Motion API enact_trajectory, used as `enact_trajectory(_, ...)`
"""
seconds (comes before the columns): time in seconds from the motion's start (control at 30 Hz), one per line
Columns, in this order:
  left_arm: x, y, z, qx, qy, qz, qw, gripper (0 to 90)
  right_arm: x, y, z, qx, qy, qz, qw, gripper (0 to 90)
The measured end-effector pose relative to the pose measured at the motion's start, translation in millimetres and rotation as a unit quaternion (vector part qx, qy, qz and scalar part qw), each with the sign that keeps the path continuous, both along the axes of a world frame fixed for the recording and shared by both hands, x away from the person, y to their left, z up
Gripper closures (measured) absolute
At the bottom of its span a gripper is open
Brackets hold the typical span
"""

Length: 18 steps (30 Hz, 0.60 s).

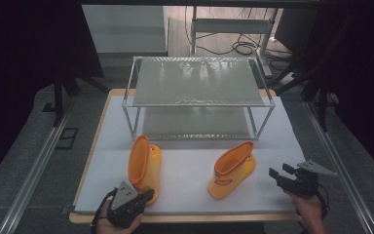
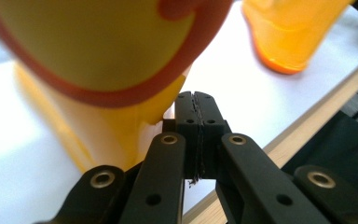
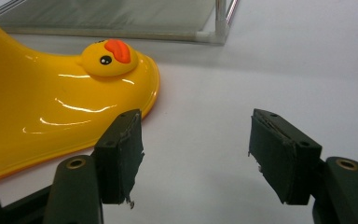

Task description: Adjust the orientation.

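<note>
- Left boot (image 1: 144, 165): a yellow rubber rain boot with an orange rim, standing on the white counter (image 1: 195, 195) in front of the rack, near the counter's front edge. It looks light, glossy and somewhat slippery; the shaft wall probably flexes under pressure.
- Right boot (image 1: 232, 169): its pair, well apart to the right, with a duck face (image 3: 108, 57) moulded on the toe.
- Suggested hold: the thin rim of the shaft, one jaw inside and one outside; the rounded toe and foot are likely too wide and slick to pinch.
- Left gripper (image 2: 196, 103): jaws pressed together on nothing, tips just beside the left boot's lower part.
- Right gripper (image 3: 196, 154): jaws wide apart and empty, just beside the right boot's toe.
- Wire rack (image 1: 197, 97): two-tier shelf behind both boots.
</note>
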State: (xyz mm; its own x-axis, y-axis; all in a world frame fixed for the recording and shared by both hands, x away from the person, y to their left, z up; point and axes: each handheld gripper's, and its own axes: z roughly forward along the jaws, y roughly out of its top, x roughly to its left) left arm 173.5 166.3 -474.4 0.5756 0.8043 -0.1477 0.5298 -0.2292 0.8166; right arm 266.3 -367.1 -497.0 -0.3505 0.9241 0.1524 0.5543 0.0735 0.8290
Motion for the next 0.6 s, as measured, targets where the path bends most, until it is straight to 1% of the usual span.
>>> enact_trajectory(0.07, -0.2, 13.6, 0.1, -0.010, 0.003, 0.014, 0.9998, 89.7, 0.5, -0.4, -0.6, 0.000, 0.000, -0.001, 1.0000, 34.2)
enact_trajectory(0.1, 0.2, 22.8, 0.1, -0.013, 0.007, 0.026, 0.9996, 89.6, 0.5, -0.5, -0.6, 0.000, 0.001, -0.001, 1.0000, 34.2)
enact_trajectory(0.23, 1.8, 47.6, -0.4, -0.019, 0.012, 0.058, 0.9980, 88.6, 0.9, -1.0, -1.1, 0.000, 0.003, -0.002, 1.0000, 34.2)
enact_trajectory(0.27, 2.3, 52.0, -0.7, -0.022, 0.012, 0.065, 0.9976, 88.4, 1.2, -0.9, -1.3, 0.001, 0.002, -0.002, 1.0000, 34.3)
enact_trajectory(0.33, 3.1, 57.4, -1.9, -0.028, 0.014, 0.071, 0.9970, 88.1, 1.7, -0.5, -1.6, 0.002, 0.003, -0.002, 1.0000, 34.3)
enact_trajectory(0.4, 3.2, 57.4, -3.2, -0.030, 0.016, 0.069, 0.9970, 87.8, 2.0, -0.1, -1.9, 0.001, 0.005, -0.002, 1.0000, 34.3)
enact_trajectory(0.47, 2.6, 51.1, -4.8, -0.029, 0.019, 0.061, 0.9975, 86.4, 2.5, 0.6, -2.5, 0.001, 0.006, -0.001, 1.0000, 34.3)
enact_trajectory(0.5, 2.6, 51.1, -4.8, -0.029, 0.019, 0.061, 0.9975, 85.2, 2.8, 0.9, -2.8, 0.001, 0.006, -0.001, 1.0000, 34.3)
enact_trajectory(0.53, 2.6, 43.6, -5.5, -0.029, 0.019, 0.052, 0.9980, 84.2, 2.9, 1.0, -3.0, 0.002, 0.006, -0.001, 1.0000, 34.3)
enact_trajectory(0.6, 4.0, 34.1, -4.2, -0.028, 0.017, 0.039, 0.9987, 83.1, 3.1, 0.9, -2.9, 0.003, 0.006, -0.002, 1.0000, 34.4)
